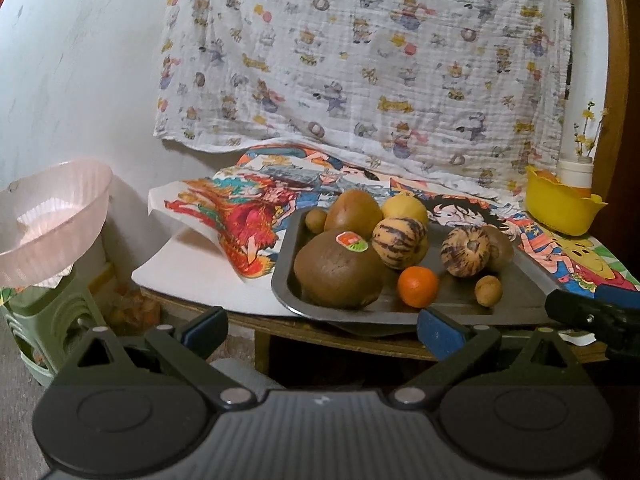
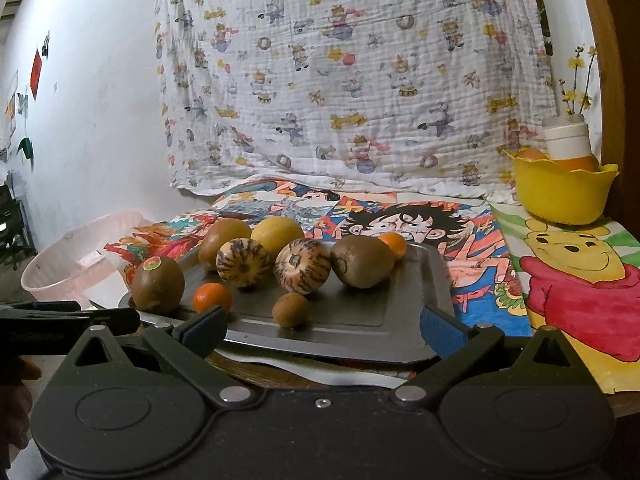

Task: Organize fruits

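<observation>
At the near edge of the bench [image 2: 624, 400], both grippers hang with fingers spread wide and nothing between them: the left gripper [image 1: 322, 330] has its blue-padded fingers [image 1: 438, 334] just short of the tray's near rim, touching nothing, and the right gripper [image 2: 324, 330] sits the same way, its fingers [image 2: 440, 330] framing the tray's near lip. The tray [image 2: 352, 320] is a shallow, dull grey metal pan with rounded corners, resting on a white sheet and bright cartoon-printed paper [image 2: 580, 292]. Nearest on it lie a small fuzzy brown fruit [image 2: 290, 309] and a smooth round tangerine [image 2: 212, 297]. To the left stands a large brown kiwi [image 2: 158, 285] with a glossy sticker. Behind come two round melons with dark stripes on pale skin [image 2: 243, 263] [image 2: 303, 266], and an oval kiwi [image 2: 362, 262] on their right. Farther back are another brown fruit [image 2: 218, 236], a smooth yellow lemon [image 2: 277, 234] and a second tangerine [image 2: 394, 245]. At the far right a wavy-rimmed yellow plastic bowl [image 2: 560, 192] holds something orange. Off the left side sits a ribbed pale pink basket [image 1: 52, 216]. A crinkled, cartoon-printed cloth [image 2: 360, 72] hangs at the back.
</observation>
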### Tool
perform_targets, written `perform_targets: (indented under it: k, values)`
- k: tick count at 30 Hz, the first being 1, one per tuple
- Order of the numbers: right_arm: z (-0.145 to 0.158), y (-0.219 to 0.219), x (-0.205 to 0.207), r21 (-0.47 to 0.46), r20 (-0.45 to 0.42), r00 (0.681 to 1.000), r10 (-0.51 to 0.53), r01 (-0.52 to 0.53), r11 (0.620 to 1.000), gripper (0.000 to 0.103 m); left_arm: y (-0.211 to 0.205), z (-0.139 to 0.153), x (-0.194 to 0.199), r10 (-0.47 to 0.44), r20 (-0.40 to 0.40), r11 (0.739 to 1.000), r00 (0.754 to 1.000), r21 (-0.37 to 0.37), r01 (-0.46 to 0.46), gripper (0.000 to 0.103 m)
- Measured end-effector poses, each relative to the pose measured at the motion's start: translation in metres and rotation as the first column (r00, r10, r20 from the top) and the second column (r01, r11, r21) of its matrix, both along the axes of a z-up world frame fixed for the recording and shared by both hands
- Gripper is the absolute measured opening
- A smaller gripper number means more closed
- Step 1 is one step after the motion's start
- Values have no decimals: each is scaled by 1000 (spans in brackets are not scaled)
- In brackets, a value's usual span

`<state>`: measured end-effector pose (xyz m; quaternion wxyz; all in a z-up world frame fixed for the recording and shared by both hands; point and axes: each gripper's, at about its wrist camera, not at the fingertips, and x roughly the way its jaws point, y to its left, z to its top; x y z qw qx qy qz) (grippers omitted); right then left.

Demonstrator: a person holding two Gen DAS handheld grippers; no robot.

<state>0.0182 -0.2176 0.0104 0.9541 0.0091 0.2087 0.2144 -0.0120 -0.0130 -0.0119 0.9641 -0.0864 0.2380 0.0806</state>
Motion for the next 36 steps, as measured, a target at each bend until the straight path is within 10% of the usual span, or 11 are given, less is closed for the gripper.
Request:
perform_targets:
  k: [36]
  values:
    - [-3,3,-2,-5,-1,1000,9,-9,1000,102,1,-2,-1,1,-13,1000,1000,-13,-1,103]
